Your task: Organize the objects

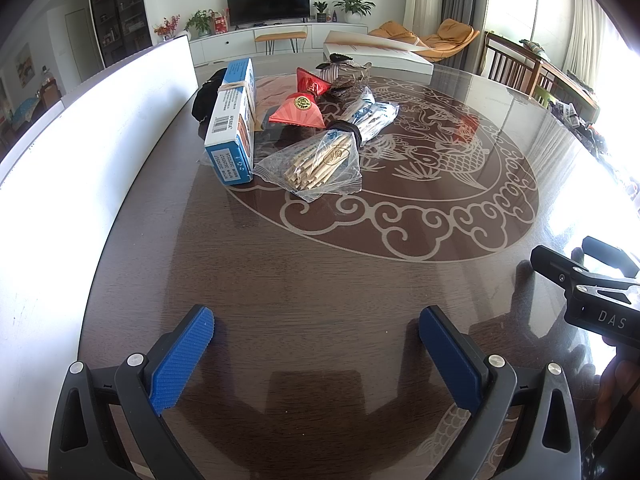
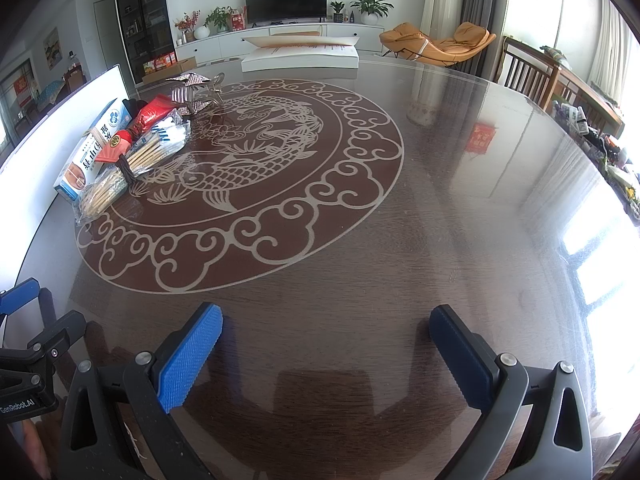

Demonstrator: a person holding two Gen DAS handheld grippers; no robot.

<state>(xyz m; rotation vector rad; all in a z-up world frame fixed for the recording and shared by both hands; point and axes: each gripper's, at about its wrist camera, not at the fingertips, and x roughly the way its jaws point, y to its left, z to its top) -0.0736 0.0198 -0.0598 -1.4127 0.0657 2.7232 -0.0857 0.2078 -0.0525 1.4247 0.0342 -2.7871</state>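
I have both claws spread wide w/ nothing between the pads: left gripper (image 1: 316, 344) and right gripper (image 2: 326, 344) hover over bare table (image 2: 440, 200) near its front edge. All task items sit in one heap toward the table's left edge, beside a white board (image 1: 100, 140) standing along that edge.

Handling, large to small:
- Blue box (image 1: 234, 124): rigid carton, prob. light, rubber-banded. Grip across the narrow faces; band may snag.
- Chopstick bundle (image 1: 320, 156) in clear plastic, tied w/ dark band at mid-length. Stiff core, slippery film. Take hold at the band, not the loose bag end.
- Red paper fan (image 1: 298, 110): thin, crushable. Pinch lightly at an edge.
- Metal boat ornament (image 2: 196, 92) at heap's far side: looks fragile, open fretwork. Grip the base only.

Hidden/unclear: black item behind the box is mostly blocked, identity n/a. Second red packet partly covered. Glare washes out the table's right edge. Box print too small to read.
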